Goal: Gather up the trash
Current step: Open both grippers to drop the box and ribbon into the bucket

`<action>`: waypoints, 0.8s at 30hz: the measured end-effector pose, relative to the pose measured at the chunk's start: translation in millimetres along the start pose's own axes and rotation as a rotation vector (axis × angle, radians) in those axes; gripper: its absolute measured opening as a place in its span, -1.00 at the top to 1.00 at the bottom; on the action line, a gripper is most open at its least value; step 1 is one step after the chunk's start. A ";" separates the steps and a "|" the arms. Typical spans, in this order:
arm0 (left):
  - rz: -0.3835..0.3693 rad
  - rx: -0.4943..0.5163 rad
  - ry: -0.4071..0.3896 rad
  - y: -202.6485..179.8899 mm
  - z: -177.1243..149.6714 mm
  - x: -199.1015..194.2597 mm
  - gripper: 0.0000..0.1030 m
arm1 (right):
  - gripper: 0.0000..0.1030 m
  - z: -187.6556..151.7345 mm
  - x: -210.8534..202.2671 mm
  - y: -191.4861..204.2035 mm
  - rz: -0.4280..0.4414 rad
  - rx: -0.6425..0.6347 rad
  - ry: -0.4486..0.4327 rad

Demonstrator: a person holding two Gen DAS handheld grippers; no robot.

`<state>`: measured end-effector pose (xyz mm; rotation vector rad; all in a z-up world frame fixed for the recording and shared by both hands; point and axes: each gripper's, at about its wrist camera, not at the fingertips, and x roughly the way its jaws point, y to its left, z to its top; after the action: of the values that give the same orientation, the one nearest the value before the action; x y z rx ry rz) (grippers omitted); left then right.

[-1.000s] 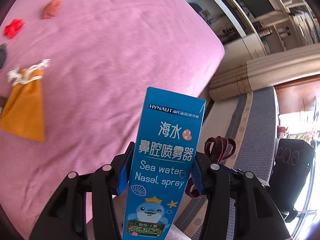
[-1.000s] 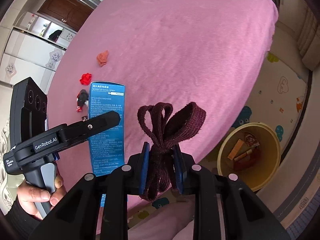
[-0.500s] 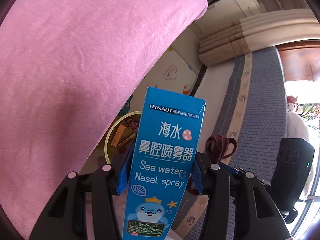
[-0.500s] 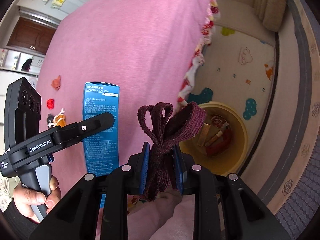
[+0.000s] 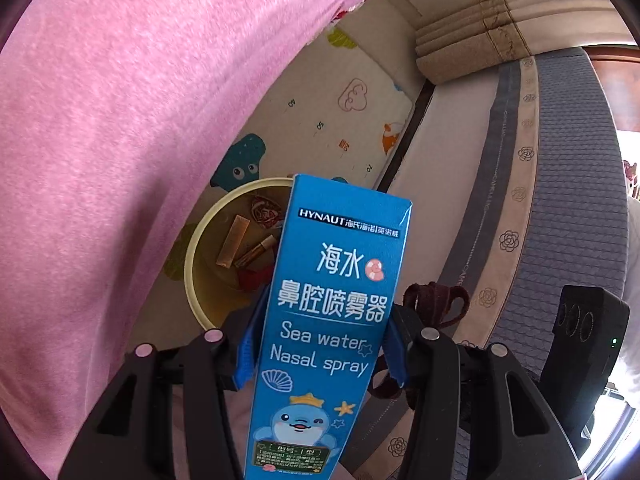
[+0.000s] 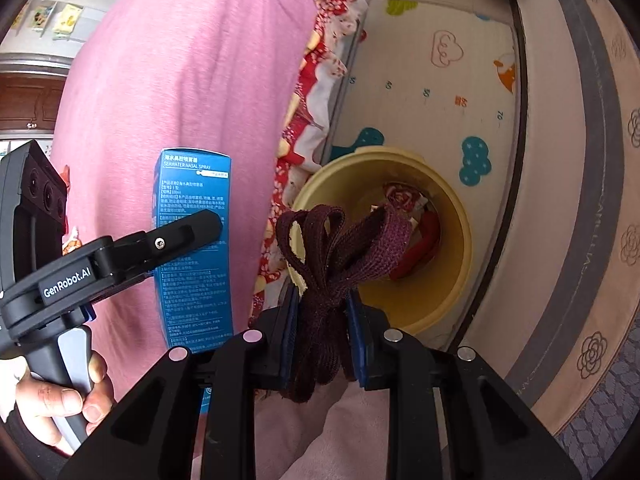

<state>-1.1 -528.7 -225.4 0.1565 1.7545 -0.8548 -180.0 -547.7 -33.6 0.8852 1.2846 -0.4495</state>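
Left gripper [image 5: 320,354]: clamped on the blue nasal spray box [image 5: 332,320], held upright above the floor beside the bed's edge.
Right gripper [image 6: 323,330]: clenched on a maroon knotted strap [image 6: 340,240].
Yellow bin [image 6: 460,240]: on the floor by the pink bed [image 6: 180,80], already holding several scraps.
Left to do: both held items not yet dropped; small bits remain on the bed near its far edge.

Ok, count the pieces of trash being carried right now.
2. The blue nasal spray box is clamped in the left gripper; the dark maroon knotted strap is clamped in the right gripper. Other pieces already lie in the yellow bin.
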 end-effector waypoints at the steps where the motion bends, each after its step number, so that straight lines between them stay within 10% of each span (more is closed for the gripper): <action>1: -0.001 0.003 0.002 -1.3 0.8 0.8 0.02 | 0.55 -0.2 1.4 -3.0 0.001 0.001 0.000; 8: -0.003 0.013 0.039 -1.8 5.2 14.8 -0.02 | 0.48 -0.2 3.1 -14.0 -0.028 0.015 -0.008; 11: 0.023 0.023 0.073 -9.7 6.2 27.1 -0.60 | 0.01 -1.0 5.6 -22.8 -0.044 0.046 0.000; 24: 0.099 -0.005 0.097 7.5 -2.3 23.3 -0.60 | 0.01 -5.1 8.4 -23.2 -0.067 0.034 0.043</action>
<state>-7.7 -529.0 -249.1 0.2836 1.8232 -0.7818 -198.0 -556.4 -49.0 0.8861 1.3528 -0.5088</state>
